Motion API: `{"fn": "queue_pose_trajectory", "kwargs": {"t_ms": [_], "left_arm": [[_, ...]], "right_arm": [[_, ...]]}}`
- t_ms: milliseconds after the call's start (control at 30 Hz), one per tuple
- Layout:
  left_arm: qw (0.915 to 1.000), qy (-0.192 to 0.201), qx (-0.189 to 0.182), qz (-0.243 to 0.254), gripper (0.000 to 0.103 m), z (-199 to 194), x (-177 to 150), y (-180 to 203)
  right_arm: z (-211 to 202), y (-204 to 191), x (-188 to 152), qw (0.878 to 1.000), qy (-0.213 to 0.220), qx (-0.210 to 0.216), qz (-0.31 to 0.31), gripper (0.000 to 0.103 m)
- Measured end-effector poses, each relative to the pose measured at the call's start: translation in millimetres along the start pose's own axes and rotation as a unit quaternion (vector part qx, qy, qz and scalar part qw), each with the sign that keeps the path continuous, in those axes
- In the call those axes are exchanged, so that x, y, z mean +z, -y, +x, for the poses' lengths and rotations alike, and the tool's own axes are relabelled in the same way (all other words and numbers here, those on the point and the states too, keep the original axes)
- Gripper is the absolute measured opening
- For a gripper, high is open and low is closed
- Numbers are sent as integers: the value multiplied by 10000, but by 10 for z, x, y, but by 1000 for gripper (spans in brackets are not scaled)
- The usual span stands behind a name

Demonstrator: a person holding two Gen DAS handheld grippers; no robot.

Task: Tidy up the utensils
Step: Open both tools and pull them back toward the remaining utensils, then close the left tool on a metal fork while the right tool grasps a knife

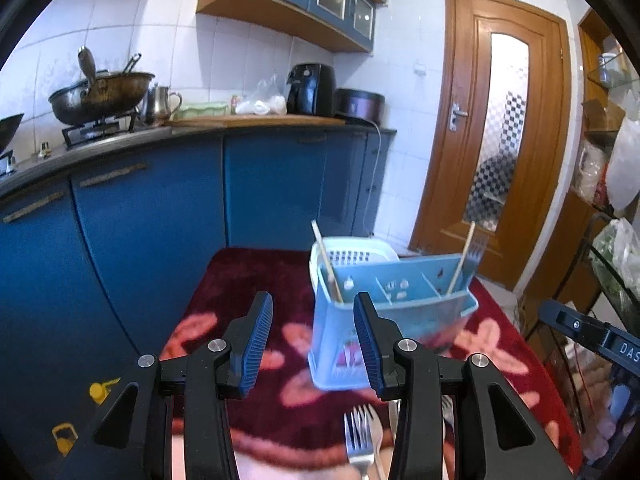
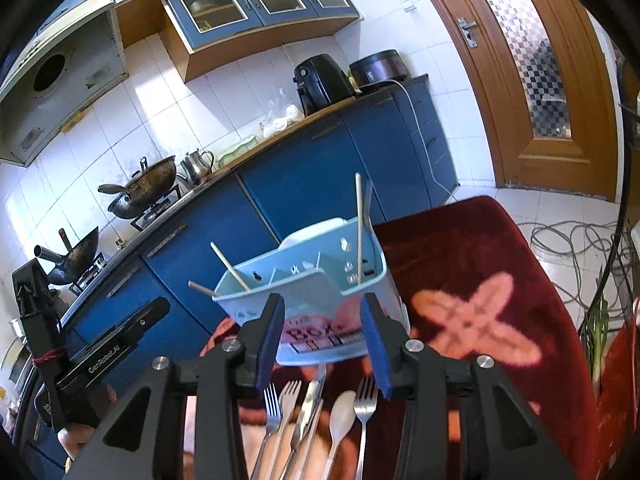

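Hovering: left gripper [image 1: 313,344] and right gripper [image 2: 323,340], jaws spread, empty. Utensil holder [image 1: 390,312] on tabletop [image 2: 472,248], chopsticks [image 2: 359,228] inside. Loose cutlery [image 2: 316,412] lies just before holder. Step: pick-up pending; next move needs descent onto one piece. Right view alone shows knife, spoon.

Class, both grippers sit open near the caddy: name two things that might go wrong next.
1. The light blue plastic utensil caddy stands on a soft red patterned blanket; a nudge might tip it.
2. The wooden chopsticks lean above its rim and might snag the right hand-held gripper.
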State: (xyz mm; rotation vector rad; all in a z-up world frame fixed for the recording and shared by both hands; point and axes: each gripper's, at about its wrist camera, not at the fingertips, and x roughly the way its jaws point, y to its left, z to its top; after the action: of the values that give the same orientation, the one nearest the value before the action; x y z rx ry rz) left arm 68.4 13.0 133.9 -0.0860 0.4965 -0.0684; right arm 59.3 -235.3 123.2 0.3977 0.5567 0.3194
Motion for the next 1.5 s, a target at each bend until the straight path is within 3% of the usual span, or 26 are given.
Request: {"fn": "queue_pose_trajectory", "kwargs": {"t_ms": [700,1133,1267,1367,1500], "left_arm": [[9936,-1122,-66,69,44,337,-566,-53],[9788,-1978,-519,82,44,680,-886,0],[9720,-2227,-734,-154,44,827,-980,-33],[9675,-2330,-914,-365,44,899,-1031,-67],[9691,-2245,-967,-327,44,927,-1044,-56]], "right_arm": [[280,274,-555,9951,-911,-220,308,44],[404,330,-744,9910,-1264,-242,369,44],[428,337,-776,9902,-1325,-248,364,44],[447,349,-793,9896,-1369,-247,375,44],[479,364,-807,9887,-1419,-262,407,44]]}}
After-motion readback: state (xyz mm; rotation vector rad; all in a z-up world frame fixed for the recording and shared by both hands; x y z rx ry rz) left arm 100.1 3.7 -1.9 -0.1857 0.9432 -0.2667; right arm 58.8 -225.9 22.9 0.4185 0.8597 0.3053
